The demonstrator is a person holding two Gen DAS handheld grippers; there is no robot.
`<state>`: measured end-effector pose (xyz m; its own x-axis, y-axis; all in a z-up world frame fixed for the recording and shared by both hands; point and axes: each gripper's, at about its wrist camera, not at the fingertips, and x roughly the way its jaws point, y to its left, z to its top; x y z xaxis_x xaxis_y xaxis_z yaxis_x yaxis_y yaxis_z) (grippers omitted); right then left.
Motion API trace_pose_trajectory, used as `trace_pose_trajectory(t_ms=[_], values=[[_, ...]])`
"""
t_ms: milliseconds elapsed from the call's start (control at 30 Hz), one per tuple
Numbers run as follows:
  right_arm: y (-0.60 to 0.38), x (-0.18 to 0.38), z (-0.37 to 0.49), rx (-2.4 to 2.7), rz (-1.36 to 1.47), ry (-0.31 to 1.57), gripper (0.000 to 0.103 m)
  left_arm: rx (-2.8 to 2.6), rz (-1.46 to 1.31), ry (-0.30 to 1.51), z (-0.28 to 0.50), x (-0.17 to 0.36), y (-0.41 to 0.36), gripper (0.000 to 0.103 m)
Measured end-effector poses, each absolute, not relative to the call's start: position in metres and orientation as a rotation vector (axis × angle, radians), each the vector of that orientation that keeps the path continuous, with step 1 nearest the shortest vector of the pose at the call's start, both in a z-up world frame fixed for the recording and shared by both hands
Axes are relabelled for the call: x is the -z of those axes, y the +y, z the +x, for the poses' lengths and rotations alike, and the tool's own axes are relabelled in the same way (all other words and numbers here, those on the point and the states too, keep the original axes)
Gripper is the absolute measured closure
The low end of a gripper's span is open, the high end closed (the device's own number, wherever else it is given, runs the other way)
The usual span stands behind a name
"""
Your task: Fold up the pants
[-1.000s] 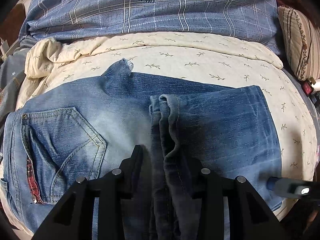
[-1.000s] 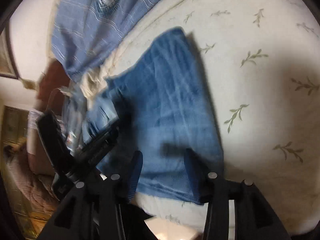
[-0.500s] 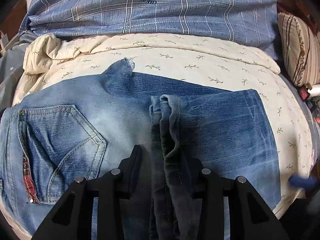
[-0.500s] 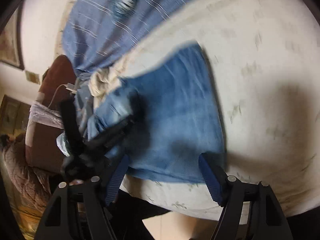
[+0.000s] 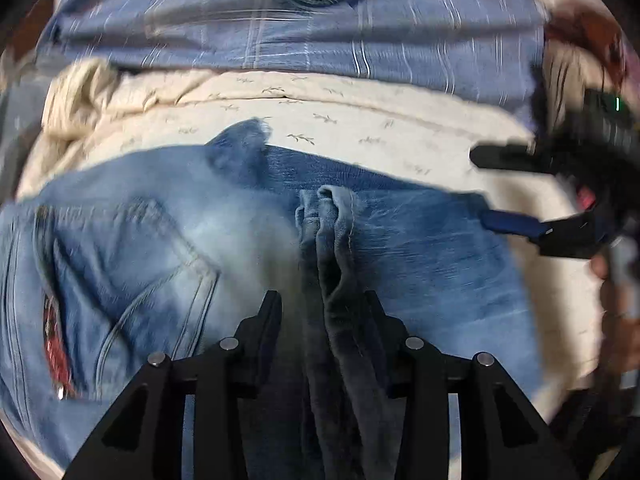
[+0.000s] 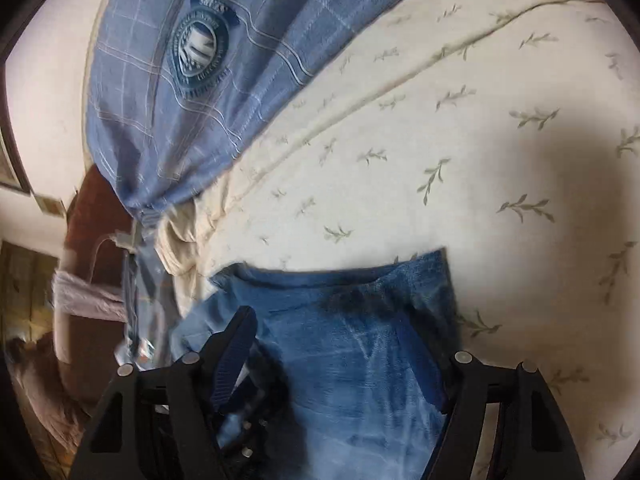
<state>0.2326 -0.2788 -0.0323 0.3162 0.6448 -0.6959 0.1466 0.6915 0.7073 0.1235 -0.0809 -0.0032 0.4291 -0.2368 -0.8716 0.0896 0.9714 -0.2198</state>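
On bedsheet (image 5: 352, 120): jeans (image 5: 420, 256) lie flat, waist end left. Left gripper (image 5: 320, 304) pinches the bunched leg cuffs (image 5: 328, 216), likely carrying them waistward. Right gripper (image 6: 344, 356), jaws wide and empty, hovers over the fold edge (image 6: 436, 292), probably to grab it.

- The cream bedspread (image 6: 500, 128) lies bare and flat beyond the far edge of the jeans (image 5: 420, 248); a gripper could sweep there freely
- A blue checked pillow (image 5: 280, 36) walls off the head of the bed
- A bunched fold of the cream cover (image 5: 80, 92) humps up at the far left corner
- The right gripper (image 5: 484, 186) reaches in over the jeans' right edge, narrowing the way on that side
- The held leg ends (image 5: 324, 232) stand as a ridge across the middle
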Motion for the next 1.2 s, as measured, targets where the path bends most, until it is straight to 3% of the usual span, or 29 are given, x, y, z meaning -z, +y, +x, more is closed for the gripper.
trace_pose_trajectory(t_ms=[67, 133, 200, 333, 600, 633, 700, 733, 800, 867, 933, 1000, 1100, 1133, 1200], values=[[-0.269, 0.009, 0.230, -0.383, 0.641, 1.198, 0.027, 0.189, -0.239, 1.035, 0.108, -0.023, -0.053, 0.059], [-0.262, -0.008, 0.229, -0.406, 0.589, 1.163, 0.027, 0.062, -0.217, 0.919, 0.089, -0.048, -0.020, 0.040], [-0.245, -0.021, 0.236, -0.457, 0.561, 1.123, 0.027, -0.120, -0.112, 0.906, 0.080, -0.051, 0.001, 0.032], [-0.188, -0.026, 0.264, -0.594, 0.476, 1.132, 0.027, -0.279, 0.001, 1.101, 0.086, -0.003, 0.039, 0.031], [-0.075, 0.030, 0.311, -0.690, 0.188, 1.349, 0.027, -0.230, -0.055, 1.045, 0.079, 0.004, 0.048, 0.030], [-0.067, 0.036, 0.309, -0.684, 0.107, 1.365, 0.031, -0.223, -0.060, 1.043, 0.080, 0.004, 0.048, 0.030], [-0.059, 0.034, 0.304, -0.654, 0.021, 1.337, 0.057, -0.215, -0.073, 1.040, 0.075, 0.003, 0.050, 0.029], [-0.062, 0.029, 0.307, -0.646, 0.058, 1.338, 0.088, -0.212, -0.074, 1.038, 0.075, 0.001, 0.050, 0.029], [-0.067, 0.009, 0.301, -0.625, 0.071, 1.259, 0.091, -0.209, -0.072, 1.035, 0.079, 0.001, 0.052, 0.029], [-0.063, 0.005, 0.290, -0.601, 0.030, 1.204, 0.091, -0.207, -0.071, 1.033, 0.080, 0.002, 0.051, 0.029], [-0.061, 0.033, 0.295, -0.571, 0.028, 1.295, 0.091, -0.208, -0.058, 1.029, 0.079, 0.002, 0.050, 0.029], [-0.068, 0.029, 0.293, -0.582, 0.096, 1.235, 0.086, -0.204, -0.060, 1.024, 0.075, 0.001, 0.050, 0.029], [-0.077, 0.024, 0.293, -0.575, 0.173, 1.263, 0.064, -0.196, -0.079, 1.019, 0.072, -0.001, 0.052, 0.030], [-0.081, 0.016, 0.291, -0.568, 0.185, 1.246, 0.051, -0.193, -0.085, 1.015, 0.072, -0.001, 0.052, 0.029], [-0.093, -0.004, 0.281, -0.557, 0.213, 1.173, 0.048, -0.184, -0.094, 1.012, 0.073, -0.001, 0.051, 0.026]])
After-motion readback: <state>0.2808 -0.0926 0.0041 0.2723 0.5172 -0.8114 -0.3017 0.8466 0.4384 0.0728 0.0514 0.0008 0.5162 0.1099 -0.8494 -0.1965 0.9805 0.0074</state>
